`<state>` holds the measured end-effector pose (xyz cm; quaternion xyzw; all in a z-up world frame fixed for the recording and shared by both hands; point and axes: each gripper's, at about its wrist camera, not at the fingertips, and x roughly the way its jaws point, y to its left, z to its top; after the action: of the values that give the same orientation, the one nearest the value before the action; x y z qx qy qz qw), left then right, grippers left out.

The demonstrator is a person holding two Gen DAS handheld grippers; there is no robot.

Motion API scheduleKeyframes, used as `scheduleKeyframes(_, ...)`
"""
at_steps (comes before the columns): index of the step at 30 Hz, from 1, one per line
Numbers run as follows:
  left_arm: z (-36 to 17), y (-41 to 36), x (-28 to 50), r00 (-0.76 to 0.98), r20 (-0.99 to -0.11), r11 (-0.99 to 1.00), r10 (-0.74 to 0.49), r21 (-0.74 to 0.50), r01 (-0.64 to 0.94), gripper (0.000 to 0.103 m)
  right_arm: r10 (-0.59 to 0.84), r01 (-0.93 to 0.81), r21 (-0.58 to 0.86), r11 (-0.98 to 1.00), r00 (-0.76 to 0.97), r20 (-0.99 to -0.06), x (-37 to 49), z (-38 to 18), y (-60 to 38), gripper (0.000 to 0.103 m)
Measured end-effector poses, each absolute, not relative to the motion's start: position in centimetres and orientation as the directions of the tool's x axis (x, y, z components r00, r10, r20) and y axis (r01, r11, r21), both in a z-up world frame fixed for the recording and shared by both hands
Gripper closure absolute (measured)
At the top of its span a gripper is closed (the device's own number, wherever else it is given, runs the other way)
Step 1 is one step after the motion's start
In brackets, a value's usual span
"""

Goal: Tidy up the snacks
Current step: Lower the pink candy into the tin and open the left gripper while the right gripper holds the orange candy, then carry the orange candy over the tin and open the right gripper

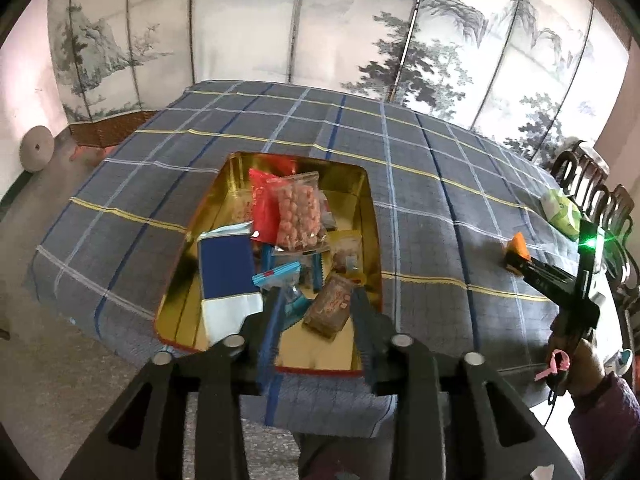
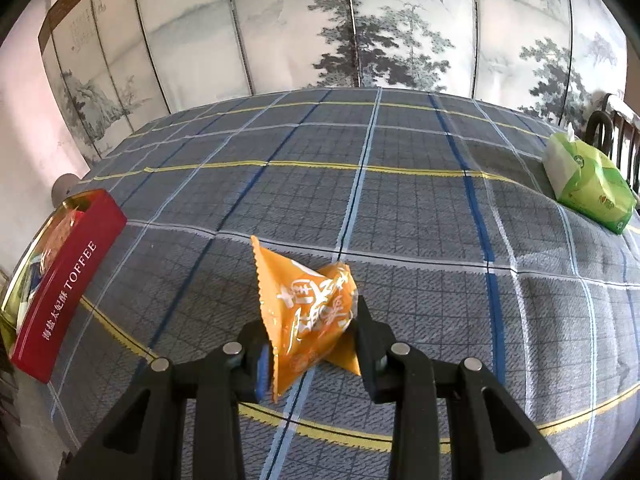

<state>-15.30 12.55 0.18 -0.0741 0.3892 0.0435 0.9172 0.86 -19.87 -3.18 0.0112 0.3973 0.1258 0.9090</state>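
A red toffee tin (image 1: 375,240) with a gold inside lies open on the checked tablecloth. It holds a blue-and-white packet (image 1: 228,276), a red packet (image 1: 264,204), a clear bag of pink balls (image 1: 298,212) and a brown packet (image 1: 330,308). My left gripper (image 1: 317,297) hovers over the tin's near end, its jaws apart, with the brown packet lying loose below them. My right gripper (image 2: 310,320) is shut on an orange snack packet (image 2: 308,312), held just above the cloth to the right of the tin (image 2: 68,280). The left wrist view shows that gripper (image 1: 516,258) and the orange packet (image 1: 519,243) too.
A green tissue pack (image 2: 588,192) lies at the table's far right. Dark wooden chairs (image 1: 592,188) stand beyond that edge. A painted folding screen (image 1: 320,32) closes off the back. A person's hand and purple sleeve (image 1: 600,412) hold the right gripper.
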Motion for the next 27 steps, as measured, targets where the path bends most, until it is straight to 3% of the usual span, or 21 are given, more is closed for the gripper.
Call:
scheduleKeyframes(3,0.3,12.3,-16.1,0.698,-0.711,0.982,0.084,-0.060,-0.180,0.048,0.258,-0.227,0.143,0.963,0.646,-0.718,0.2,-3.2,-19.6,0.069)
scheduleKeyframes(18,0.4,12.6,-17.9,0.689,-0.695,0.966,0.206,0.033,-0.256,0.027,0.417,-0.379,0.213,0.901,0.619,-0.666,-2.9,1.7,-13.4,0.069)
scheduleKeyframes(27,0.3,14.2,-18.8,0.676,-0.695,0.951,0.246,0.038,-0.307,0.024,0.531,-0.524,0.224,0.822,0.561,-0.635,-4.6,5.0,-6.1,0.069)
